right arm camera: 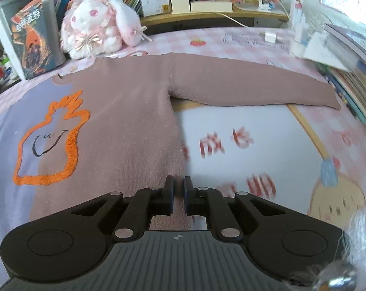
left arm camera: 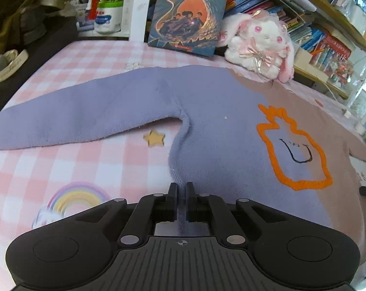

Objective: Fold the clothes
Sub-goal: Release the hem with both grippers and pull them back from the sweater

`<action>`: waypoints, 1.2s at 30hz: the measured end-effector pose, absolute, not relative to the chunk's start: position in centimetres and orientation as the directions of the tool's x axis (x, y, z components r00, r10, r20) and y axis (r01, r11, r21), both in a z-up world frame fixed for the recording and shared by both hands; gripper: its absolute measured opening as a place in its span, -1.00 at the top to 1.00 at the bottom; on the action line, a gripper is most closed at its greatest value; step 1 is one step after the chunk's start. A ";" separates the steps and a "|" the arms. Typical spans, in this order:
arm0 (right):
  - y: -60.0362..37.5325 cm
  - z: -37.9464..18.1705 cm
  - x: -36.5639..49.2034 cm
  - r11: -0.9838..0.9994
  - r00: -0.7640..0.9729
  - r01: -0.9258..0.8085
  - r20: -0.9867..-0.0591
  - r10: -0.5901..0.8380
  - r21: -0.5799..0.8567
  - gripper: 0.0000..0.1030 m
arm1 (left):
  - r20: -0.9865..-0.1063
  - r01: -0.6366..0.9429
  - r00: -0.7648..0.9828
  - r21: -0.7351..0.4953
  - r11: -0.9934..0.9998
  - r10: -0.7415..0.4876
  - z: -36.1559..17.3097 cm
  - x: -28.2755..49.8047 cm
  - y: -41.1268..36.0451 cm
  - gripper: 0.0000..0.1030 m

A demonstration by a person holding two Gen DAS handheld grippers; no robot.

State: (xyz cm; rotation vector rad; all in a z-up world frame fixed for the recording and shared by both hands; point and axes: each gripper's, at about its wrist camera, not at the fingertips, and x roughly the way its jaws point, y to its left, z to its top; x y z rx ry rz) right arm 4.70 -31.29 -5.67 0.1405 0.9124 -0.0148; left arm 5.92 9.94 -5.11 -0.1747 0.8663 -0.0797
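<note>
**Both hem corners pinched, sweater still flat**

Your left hand-held gripper point(left arm camera: 182, 194) is clenched on the lavender hem edge of the sweater point(left arm camera: 207, 126); your right hand-held gripper point(right arm camera: 178, 189) is clenched on the mauve hem corner. The sweater lies face up on the checked bed cover point(left arm camera: 85, 165), both sleeves spread wide, collar toward the plush rabbit point(right arm camera: 98, 29) and the book point(left arm camera: 190, 12). The risk, as I judge it: each pinch is thin, so uneven lifting could slip one corner free and skew the fold, or the sleeves could drag toward the rabbit.
</note>
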 end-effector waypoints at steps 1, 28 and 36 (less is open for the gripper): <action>-31.3 -5.7 5.2 0.991 0.612 0.072 -0.790 0.045 0.113 0.86 | -0.752 0.001 0.646 -0.176 0.984 -0.135 -5.1 6.2 9.9 0.92; -30.9 -5.4 -3.7 0.974 0.616 0.151 -0.787 0.039 0.167 0.60 | -0.740 -0.049 0.655 -0.245 0.968 -0.154 -5.1 -1.4 11.0 0.88; -29.6 -5.6 -3.6 0.977 0.634 0.169 -0.773 -0.006 0.132 0.78 | -0.731 0.010 0.663 -0.210 0.978 -0.164 -5.1 -1.1 10.9 0.89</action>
